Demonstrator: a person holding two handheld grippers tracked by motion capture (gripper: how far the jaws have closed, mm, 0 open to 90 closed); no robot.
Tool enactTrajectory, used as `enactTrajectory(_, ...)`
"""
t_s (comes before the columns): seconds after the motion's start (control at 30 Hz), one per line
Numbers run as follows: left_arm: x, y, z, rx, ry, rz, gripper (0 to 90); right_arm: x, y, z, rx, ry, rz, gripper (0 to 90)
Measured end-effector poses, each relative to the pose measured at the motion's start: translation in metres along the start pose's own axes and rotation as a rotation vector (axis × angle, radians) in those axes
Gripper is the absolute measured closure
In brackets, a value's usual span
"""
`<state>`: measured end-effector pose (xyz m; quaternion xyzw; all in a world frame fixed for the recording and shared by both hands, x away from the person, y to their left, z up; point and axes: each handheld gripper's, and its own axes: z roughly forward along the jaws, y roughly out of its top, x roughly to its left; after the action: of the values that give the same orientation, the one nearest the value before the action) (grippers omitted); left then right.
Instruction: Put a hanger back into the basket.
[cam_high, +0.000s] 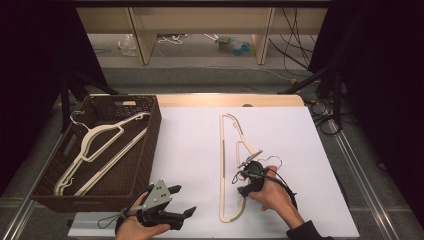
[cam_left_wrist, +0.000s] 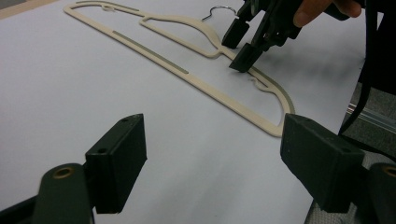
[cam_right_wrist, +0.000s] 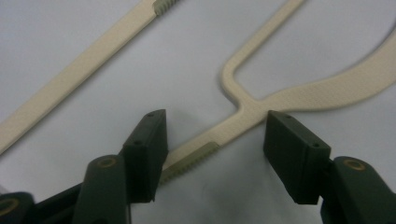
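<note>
A cream plastic hanger (cam_high: 222, 165) lies flat on the white table cover, its metal hook (cam_high: 272, 162) pointing right. My right gripper (cam_high: 243, 181) is down on the hanger's upper arm close to the neck. In the right gripper view its jaws (cam_right_wrist: 215, 140) straddle the ribbed strip of that arm (cam_right_wrist: 191, 161); the pads stand apart and do not press on it. The left gripper view shows the hanger (cam_left_wrist: 187, 74) and the right gripper (cam_left_wrist: 237, 52) from the side. My left gripper (cam_high: 184, 200) rests open near the front edge with nothing between its jaws (cam_left_wrist: 212, 154).
A dark brown woven basket (cam_high: 152, 135) stands at the left and holds two or more cream hangers (cam_high: 100, 145). The white cover (cam_high: 190, 150) ends at the table's right edge. Beyond the table, cables lie on the floor by wooden legs.
</note>
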<state>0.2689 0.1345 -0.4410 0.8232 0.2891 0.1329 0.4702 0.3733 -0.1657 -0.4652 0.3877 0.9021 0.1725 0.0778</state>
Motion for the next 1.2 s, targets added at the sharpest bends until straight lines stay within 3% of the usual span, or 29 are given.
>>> enactTrajectory(0.2,0.000,0.000,-0.001,0.009,-0.010,-0.012,22.8,-0.003,-0.001,-0.003,0.036,0.002,0.001,48.4)
enactTrajectory(0.4,-0.001,-0.001,0.000,0.011,-0.004,-0.019,22.9,-0.004,-0.001,-0.005,0.082,-0.006,0.068,49.7)
enactTrajectory(0.57,0.000,0.000,0.000,0.020,-0.008,0.013,22.9,-0.004,0.000,-0.004,0.091,-0.002,0.066,49.3)
enactTrajectory(0.67,-0.001,0.000,0.000,0.018,-0.012,0.008,23.0,-0.004,0.000,-0.005,0.109,0.002,0.035,49.3)
enactTrajectory(0.7,-0.002,-0.001,0.000,0.016,-0.007,-0.016,23.0,-0.004,0.000,-0.006,0.118,0.007,0.022,49.6)
enactTrajectory(0.77,-0.001,0.000,0.000,0.015,-0.011,0.009,23.0,-0.004,-0.002,-0.007,0.133,0.009,0.016,50.9)
enactTrajectory(0.97,-0.002,-0.001,0.000,0.017,-0.017,-0.010,23.1,-0.006,-0.004,-0.009,0.142,0.029,-0.040,54.7)
enactTrajectory(1.13,-0.002,-0.001,0.000,0.019,-0.020,-0.011,23.2,-0.011,-0.009,-0.012,0.147,0.053,-0.077,62.4)
enactTrajectory(1.17,-0.001,-0.001,0.000,0.014,-0.013,0.005,23.2,-0.011,-0.011,-0.013,0.151,0.059,-0.072,64.4)
enactTrajectory(1.2,-0.002,-0.001,0.001,0.018,-0.019,-0.010,23.2,-0.013,-0.013,-0.013,0.144,0.067,-0.077,66.6)
